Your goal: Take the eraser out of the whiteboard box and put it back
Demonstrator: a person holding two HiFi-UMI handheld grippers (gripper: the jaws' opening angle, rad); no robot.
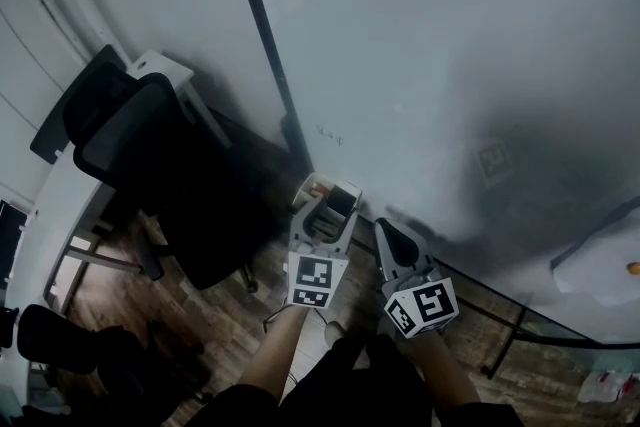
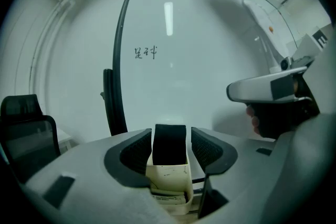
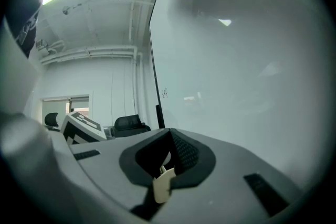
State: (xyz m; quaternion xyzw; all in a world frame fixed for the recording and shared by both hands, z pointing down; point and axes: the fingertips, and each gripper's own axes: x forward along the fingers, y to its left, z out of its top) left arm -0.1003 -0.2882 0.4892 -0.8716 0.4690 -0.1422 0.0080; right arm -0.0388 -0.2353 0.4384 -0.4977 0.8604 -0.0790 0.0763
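A cream box (image 2: pixel 169 178) hangs on the whiteboard (image 1: pixel 450 65), and a black eraser (image 2: pixel 169 143) stands upright in it, sticking out of the top. My left gripper (image 2: pixel 170 136) is open, one pad on each side of the eraser with a thin gap on both sides. From the head view the same gripper (image 1: pixel 322 207) reaches round the box (image 1: pixel 330 195). My right gripper (image 1: pixel 384 227) hovers just right of the box near the board, jaws together. In its own view the right gripper (image 3: pixel 170 139) is shut, with a small cream tab (image 3: pixel 163 184) at the near end of the pads.
A black frame post (image 1: pixel 265 35) runs up the board left of the box. A black office chair (image 1: pixel 150 165) and a white desk (image 1: pixel 60 215) stand at the left over wooden floor. A white object (image 1: pixel 600 265) sits at the far right. Small writing (image 2: pixel 144 52) marks the board.
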